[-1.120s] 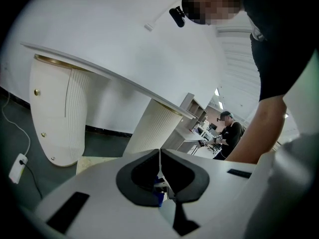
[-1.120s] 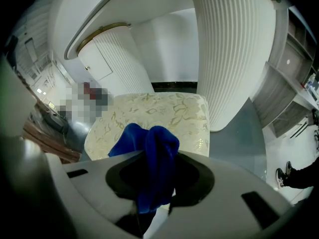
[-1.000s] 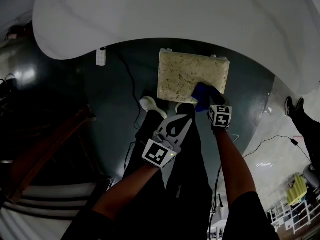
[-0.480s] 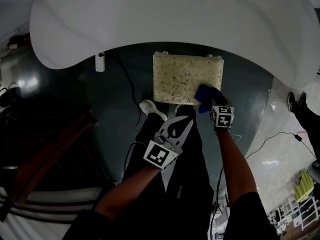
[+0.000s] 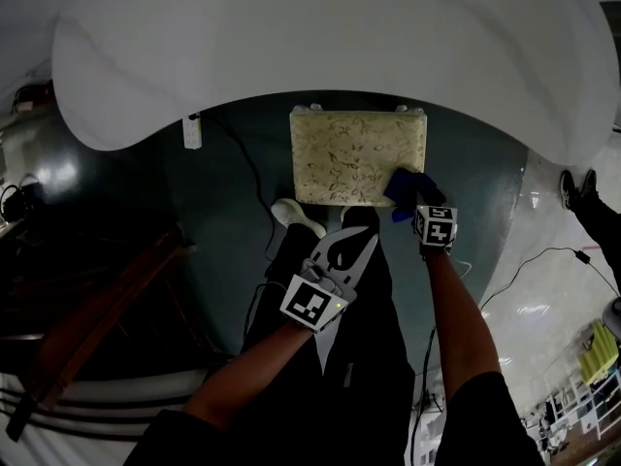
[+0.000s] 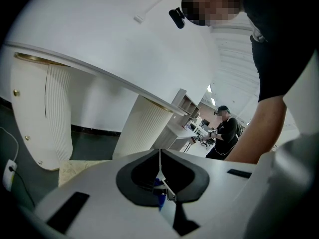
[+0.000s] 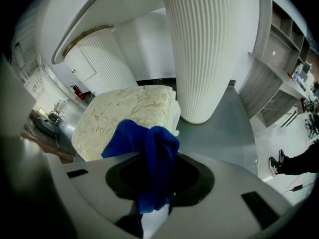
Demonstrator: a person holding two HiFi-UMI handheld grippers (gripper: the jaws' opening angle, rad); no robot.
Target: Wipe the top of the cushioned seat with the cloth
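Note:
The cushioned seat (image 5: 349, 153) is a cream square pad with a leafy pattern, standing on the dark floor under a white table. My right gripper (image 5: 414, 200) is shut on a blue cloth (image 5: 407, 184), which lies at the seat's near right corner. In the right gripper view the cloth (image 7: 144, 138) bunches up out of the jaws of that gripper (image 7: 152, 171), with the seat (image 7: 124, 113) just beyond. My left gripper (image 5: 360, 238) hangs shut and empty over the person's legs, short of the seat. Its jaws meet in a thin line in the left gripper view, where the left gripper (image 6: 159, 158) holds nothing.
A large white tabletop (image 5: 340, 37) overhangs the seat, on fluted white pedestals (image 7: 209, 49). A white shoe (image 5: 296, 214) stands beside the seat's near left corner. A power strip (image 5: 191, 132) and cables lie at the left. Another person's shoes (image 5: 580, 188) stand at the far right.
My right gripper has dragged the blue cloth to the right along the seat's near edge, to its near right corner. The left gripper has stayed where it was.

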